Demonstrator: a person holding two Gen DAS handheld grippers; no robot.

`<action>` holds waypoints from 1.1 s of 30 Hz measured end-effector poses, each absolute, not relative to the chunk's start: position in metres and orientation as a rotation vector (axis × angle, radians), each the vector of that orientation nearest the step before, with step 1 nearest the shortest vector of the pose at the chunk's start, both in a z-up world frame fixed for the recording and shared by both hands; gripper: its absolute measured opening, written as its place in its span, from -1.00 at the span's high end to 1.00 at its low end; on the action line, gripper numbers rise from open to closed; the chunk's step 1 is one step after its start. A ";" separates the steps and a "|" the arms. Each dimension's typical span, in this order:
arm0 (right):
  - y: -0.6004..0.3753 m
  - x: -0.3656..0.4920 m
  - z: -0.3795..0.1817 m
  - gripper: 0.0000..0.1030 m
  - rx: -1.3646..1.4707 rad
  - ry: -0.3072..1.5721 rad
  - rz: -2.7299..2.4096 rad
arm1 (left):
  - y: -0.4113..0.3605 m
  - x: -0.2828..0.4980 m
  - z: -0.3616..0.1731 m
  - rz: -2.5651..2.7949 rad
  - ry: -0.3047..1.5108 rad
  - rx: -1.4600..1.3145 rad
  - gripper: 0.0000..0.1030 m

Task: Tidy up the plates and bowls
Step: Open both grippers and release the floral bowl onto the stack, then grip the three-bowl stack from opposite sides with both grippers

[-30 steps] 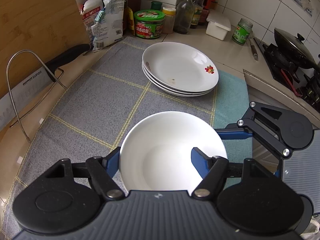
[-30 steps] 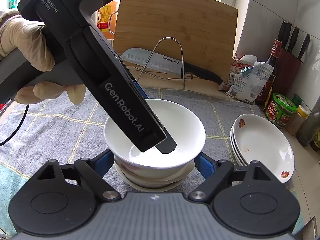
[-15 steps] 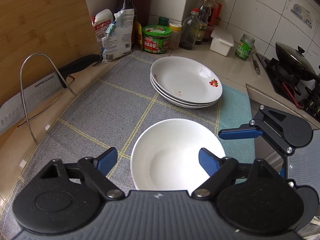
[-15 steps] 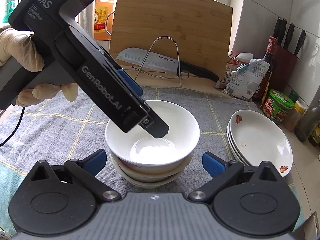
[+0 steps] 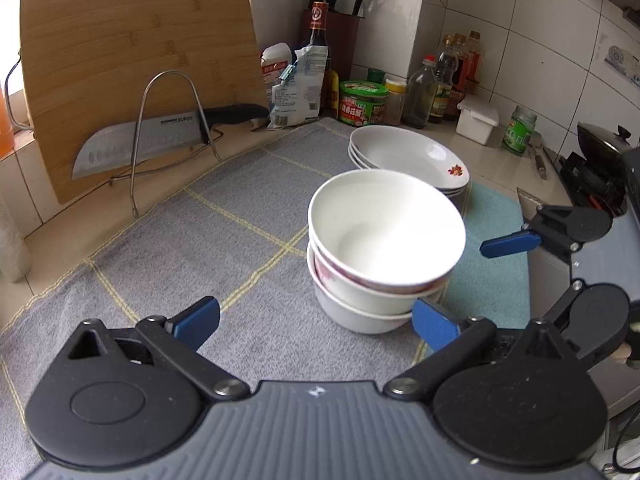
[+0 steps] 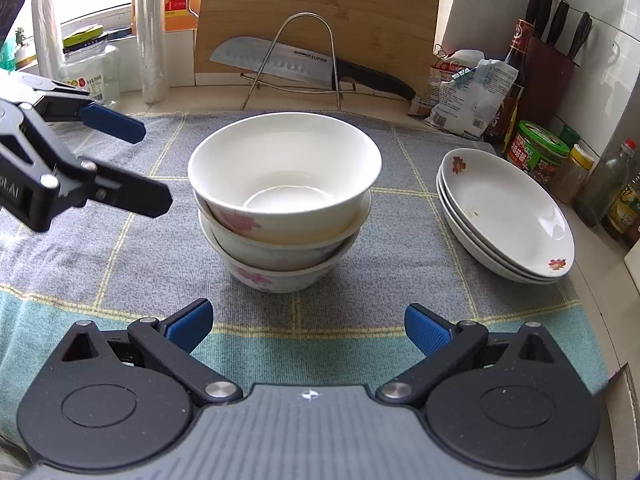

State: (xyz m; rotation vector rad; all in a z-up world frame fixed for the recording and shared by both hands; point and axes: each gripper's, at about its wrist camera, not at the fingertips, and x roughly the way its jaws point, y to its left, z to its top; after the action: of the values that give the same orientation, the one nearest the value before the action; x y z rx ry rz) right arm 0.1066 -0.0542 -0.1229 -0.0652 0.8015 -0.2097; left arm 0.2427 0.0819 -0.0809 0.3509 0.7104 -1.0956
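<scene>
Three white bowls with pink flowers sit nested in a stack (image 6: pixel 284 184) on the grey checked cloth (image 6: pixel 120 248); the left wrist view shows the stack (image 5: pixel 384 232) too. To its right lies a stack of three shallow white plates (image 6: pixel 504 208), also visible behind the bowls (image 5: pixel 404 152). My left gripper (image 5: pixel 314 318) is drawn back to the left of the bowls (image 6: pixel 132 160), its jaws opening with nothing between them. My right gripper (image 6: pixel 308 320) stands open in front of the bowls, apart from them; one blue finger (image 5: pixel 508 242) shows in the left wrist view.
A bamboo cutting board (image 6: pixel 320 12) leans on the back wall behind a wire rack holding a cleaver (image 6: pixel 280 62). Bags, jars and bottles (image 6: pixel 536 152) crowd the right back corner beside a knife block (image 6: pixel 552 52). A stove with a pan (image 5: pixel 604 148) is at far right.
My left gripper let go of the top bowl's rim, opened and pulled back to the left. The right gripper opened wider and backed off. The top bowl now rests on the stack.
</scene>
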 end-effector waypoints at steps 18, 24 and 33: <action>-0.139 0.138 -0.142 -1.00 -0.222 0.841 0.107 | 0.022 0.202 -0.131 -0.816 0.846 0.440 -0.97; -0.155 0.152 -0.149 -1.00 -0.249 0.853 0.247 | 0.017 0.196 -0.136 -0.744 0.856 0.398 -0.99; -0.158 0.157 -0.154 -1.00 -0.237 0.854 0.347 | 0.021 0.190 -0.139 -0.730 0.813 0.372 -0.99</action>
State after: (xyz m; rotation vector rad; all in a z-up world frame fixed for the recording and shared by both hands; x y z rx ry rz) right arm 0.1572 -0.1577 -0.1535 -0.2370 0.8539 0.3474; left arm 0.1900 0.0211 -0.1386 0.3723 0.8132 -0.7295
